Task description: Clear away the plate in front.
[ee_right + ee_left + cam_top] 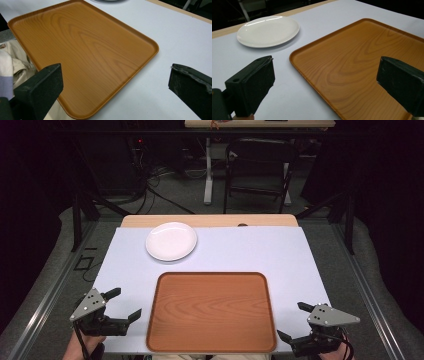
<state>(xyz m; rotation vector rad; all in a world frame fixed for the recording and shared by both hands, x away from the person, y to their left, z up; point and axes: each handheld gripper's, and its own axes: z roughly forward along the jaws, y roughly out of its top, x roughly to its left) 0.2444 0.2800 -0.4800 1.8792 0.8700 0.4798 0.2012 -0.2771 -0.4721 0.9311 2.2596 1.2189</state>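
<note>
An empty wooden tray (211, 312) lies at the near middle of the white table; it shows too in the left gripper view, tray (362, 65), and the right gripper view, tray (82, 50). Behind it, left of centre, sits an empty white plate (171, 241), plate (268, 31). My left gripper (126, 302) hovers open just left of the tray's near left corner, jaws wide apart, gripper (324, 82). My right gripper (292, 322) hovers open off the tray's near right corner, gripper (115, 85). Neither holds anything.
The white table cover (250, 250) ends on a wooden strip at the far edge. Beyond the table stand a black chair (260, 170) and a desk leg with cables on the floor. A person's light clothing (10, 65) is at the near edge.
</note>
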